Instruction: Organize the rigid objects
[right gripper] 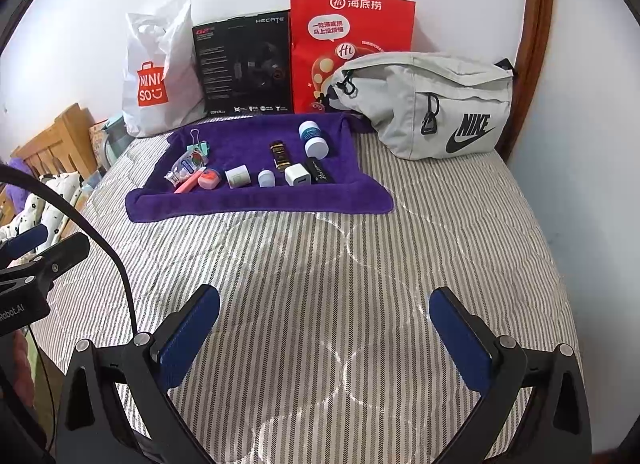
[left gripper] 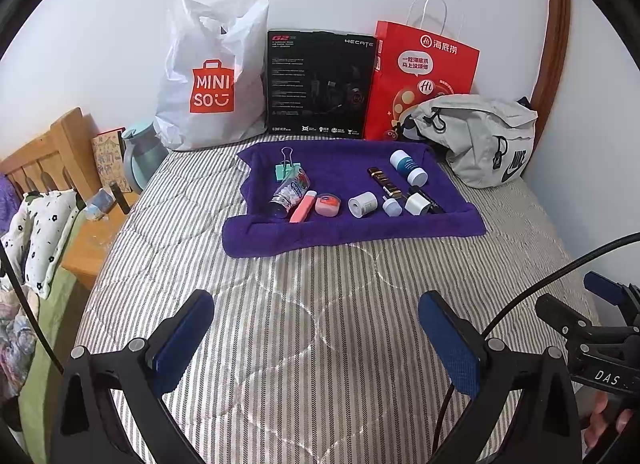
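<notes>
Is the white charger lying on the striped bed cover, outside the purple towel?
No, the white charger lies on the purple towel, in the row of small things near its front edge.

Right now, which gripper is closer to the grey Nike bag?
Right, as far as I can judge. The Nike bag sits at the far right; the right gripper hovers open on that side, the left gripper open further left. Neither is near it.

Both wrist cameras look forward, low over the bed (left gripper: 304, 324), toward the wall. Both share the distant purple towel (right gripper: 260, 200). The right view sits further right.
</notes>
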`<state>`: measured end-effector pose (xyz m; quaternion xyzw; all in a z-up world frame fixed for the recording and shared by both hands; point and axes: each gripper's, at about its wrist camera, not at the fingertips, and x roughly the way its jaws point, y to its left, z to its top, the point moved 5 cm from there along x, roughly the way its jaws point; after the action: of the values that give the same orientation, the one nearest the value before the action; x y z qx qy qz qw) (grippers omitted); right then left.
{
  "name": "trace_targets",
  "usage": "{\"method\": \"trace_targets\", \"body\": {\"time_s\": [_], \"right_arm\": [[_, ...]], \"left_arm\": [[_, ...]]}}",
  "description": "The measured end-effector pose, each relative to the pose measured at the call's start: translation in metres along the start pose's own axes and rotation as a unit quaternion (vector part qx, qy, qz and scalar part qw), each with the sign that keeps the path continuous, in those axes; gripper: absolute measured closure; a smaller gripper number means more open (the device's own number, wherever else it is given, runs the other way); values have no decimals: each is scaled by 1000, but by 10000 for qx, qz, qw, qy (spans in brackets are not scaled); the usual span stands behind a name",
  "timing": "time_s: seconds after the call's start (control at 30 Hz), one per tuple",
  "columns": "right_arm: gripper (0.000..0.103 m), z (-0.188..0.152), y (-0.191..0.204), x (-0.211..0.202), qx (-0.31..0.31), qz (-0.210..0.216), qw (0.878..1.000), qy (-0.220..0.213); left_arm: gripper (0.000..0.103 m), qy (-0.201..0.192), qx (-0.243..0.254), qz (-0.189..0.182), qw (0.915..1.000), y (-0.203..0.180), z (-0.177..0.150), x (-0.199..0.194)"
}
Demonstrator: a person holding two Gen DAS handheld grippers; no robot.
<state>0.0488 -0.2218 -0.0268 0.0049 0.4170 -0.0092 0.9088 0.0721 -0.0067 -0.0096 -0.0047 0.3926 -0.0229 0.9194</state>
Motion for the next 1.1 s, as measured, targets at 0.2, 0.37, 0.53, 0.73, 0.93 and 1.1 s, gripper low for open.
{"method": "trace_targets", "body": {"time_s": [0.2,0.37,0.53,0.73,0.93,1.1], "right_arm": [[0,0,-1,-1,2,-18,10000,-2],[0,0,-1,-3,-4,-36,10000,0],[0,0,0,-5,6,-50,10000,-6],[0,0,-1,-5,32,-64,10000,-9],[0,0,-1,-6,57,-77,10000,-10],[0,-1,-1,-6,51,-86,9999,-13]], "left_arm": [[0,-22,-9,-15,10000,0,1,-2],[0,-29,-3,10,10000,0,1,-3],[0,-21,-11,-4,10000,1,0,-5],[0,-12,-4,11,10000,2,0,-4],[0,-15,-9,20,10000,0,0,-4],[0,-45,23,-7,10000,2,0,-7]]}}
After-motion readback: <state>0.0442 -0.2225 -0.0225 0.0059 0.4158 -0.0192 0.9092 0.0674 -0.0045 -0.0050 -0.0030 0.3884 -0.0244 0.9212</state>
